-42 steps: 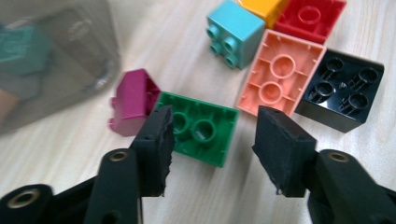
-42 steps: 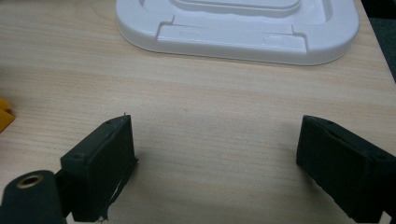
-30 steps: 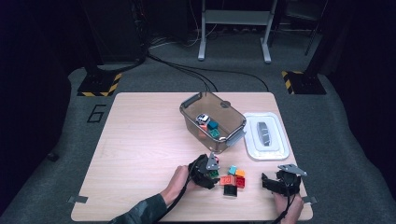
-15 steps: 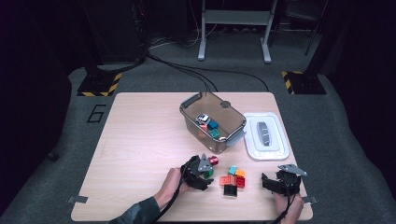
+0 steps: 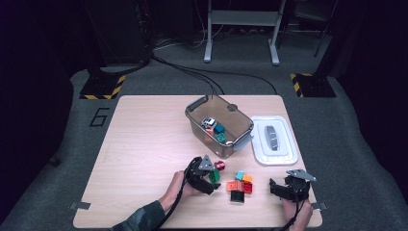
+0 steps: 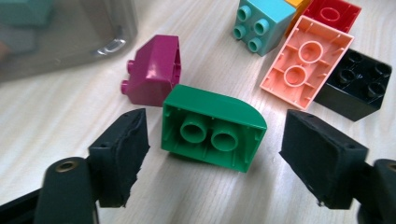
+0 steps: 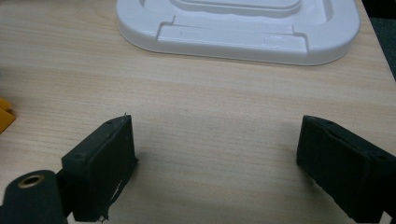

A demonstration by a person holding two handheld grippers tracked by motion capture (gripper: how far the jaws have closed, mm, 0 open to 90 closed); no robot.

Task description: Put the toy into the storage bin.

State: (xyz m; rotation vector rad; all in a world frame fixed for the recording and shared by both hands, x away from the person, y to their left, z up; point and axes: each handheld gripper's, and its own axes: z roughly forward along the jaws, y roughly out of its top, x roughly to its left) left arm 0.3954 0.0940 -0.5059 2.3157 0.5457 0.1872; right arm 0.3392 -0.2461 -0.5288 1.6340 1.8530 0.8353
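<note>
A green brick [image 6: 212,130] with a rounded top lies on the wooden table [image 6: 56,121], its hollow underside towards the left gripper view. My left gripper [image 6: 215,140] is open around it; its jaws have just been opening, and both pads [image 6: 122,154] stand clear of the brick. From above, the left gripper [image 5: 211,177] sits at the table's front middle with the green brick [image 5: 215,175] at its tip. My right gripper [image 7: 215,140] is open over bare wood with nothing between its jaws, at the front right [image 5: 276,188] in the high view.
A magenta brick [image 6: 154,70] lies just beyond the green one. Teal [image 6: 259,21], salmon [image 6: 306,60], red [image 6: 331,14] and black [image 6: 357,81] bricks cluster to its right. A clear bin [image 5: 219,125] holding several toys stands mid-table, with its white lid [image 5: 273,139] beside it.
My left gripper has shifted slightly to the left, and the green brick now shows at its tip. The right gripper has kept still.
</note>
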